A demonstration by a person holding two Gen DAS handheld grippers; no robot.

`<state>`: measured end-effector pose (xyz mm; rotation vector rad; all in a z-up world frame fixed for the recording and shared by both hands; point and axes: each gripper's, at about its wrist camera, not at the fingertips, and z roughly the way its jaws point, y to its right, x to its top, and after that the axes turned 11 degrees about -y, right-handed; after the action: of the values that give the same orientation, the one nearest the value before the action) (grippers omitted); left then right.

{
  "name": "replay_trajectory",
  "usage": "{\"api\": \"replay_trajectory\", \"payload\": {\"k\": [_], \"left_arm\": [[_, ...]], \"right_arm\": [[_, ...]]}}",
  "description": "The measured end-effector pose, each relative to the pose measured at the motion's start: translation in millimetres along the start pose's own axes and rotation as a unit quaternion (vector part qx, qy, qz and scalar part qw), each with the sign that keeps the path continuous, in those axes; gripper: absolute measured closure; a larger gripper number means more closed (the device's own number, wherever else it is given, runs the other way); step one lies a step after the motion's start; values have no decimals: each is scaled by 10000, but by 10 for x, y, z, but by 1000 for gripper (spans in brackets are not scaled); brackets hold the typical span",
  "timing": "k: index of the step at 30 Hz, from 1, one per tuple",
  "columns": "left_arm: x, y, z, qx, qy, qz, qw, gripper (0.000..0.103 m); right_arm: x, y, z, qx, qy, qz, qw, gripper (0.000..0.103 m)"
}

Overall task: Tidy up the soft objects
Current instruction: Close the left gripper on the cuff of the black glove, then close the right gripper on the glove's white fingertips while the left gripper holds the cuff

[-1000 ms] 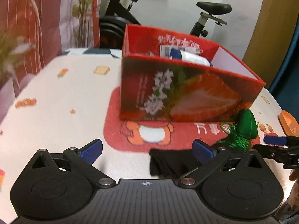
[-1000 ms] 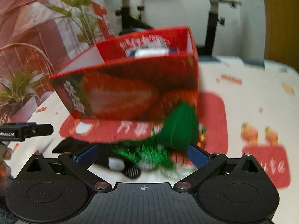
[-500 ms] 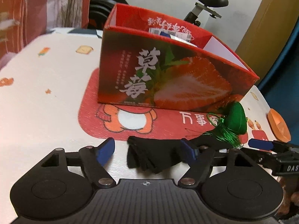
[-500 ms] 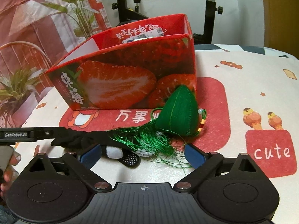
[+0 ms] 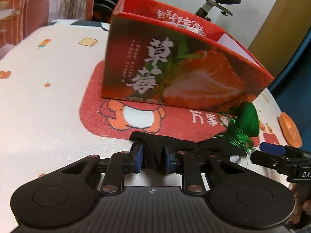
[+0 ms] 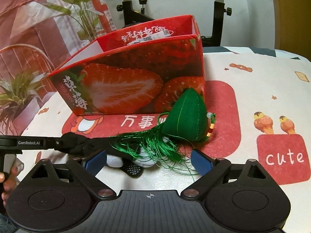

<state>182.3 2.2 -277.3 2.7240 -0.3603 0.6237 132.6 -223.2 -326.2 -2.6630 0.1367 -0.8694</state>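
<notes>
Left wrist view shows the left gripper [image 5: 152,160] low in the frame, its jaws closing narrow with the bunched end of a black fabric piece [image 5: 175,145] pinched between the blue pads [image 5: 138,160]. That cloth stretches to the right across the worktop [image 5: 48,101], just in front of the red strawberry box [image 5: 175,68] in the middle of the frame. It looks light and limp, so I judge it will sag and trail when lifted; a hold on the gathered folds, as here, should carry more of it than a hold on one edge.

At lower right lies a green stuffed sachet [image 5: 248,120] with a long tassel [image 5: 237,137], close against the box's front corner. In the right wrist view the right gripper [image 6: 149,162] hangs wide, its pads either side of the tassel threads and of something white beneath them, closed on nothing. The sachet [image 6: 186,116] appears soft but firm enough to keep its pointed shape. Its padded body seems the better place to grip, since the silky threads would likely slip or snag on the black fabric piece they overlap.
</notes>
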Motion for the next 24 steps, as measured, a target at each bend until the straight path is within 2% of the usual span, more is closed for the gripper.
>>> {"api": "replay_trajectory", "payload": {"k": [7,10,14,17,22,24], "left_arm": [[15,-199,-135,542,132,-176,9983,82],[36,-337,-177,889,197,-353,9952,82],[79,-553,-229,1177,302,-626,9906,82],[96,-704,-249,1171,344,-782,9894,81],[156,-699,-203,1107,330,-535,9919,81],[205,-700,-164,914,292,-454,9944,81]], "right_arm": [[5,-39,13,1,13,-61,10000,12],[5,-45,21,2,1,-76,10000,12],[2,-78,32,-4,-10,-124,9999,13],[15,-109,47,-5,-12,-208,9998,16],[127,-262,90,-33,120,-659,9977,16],[197,-351,123,-8,198,-908,9957,17]]}}
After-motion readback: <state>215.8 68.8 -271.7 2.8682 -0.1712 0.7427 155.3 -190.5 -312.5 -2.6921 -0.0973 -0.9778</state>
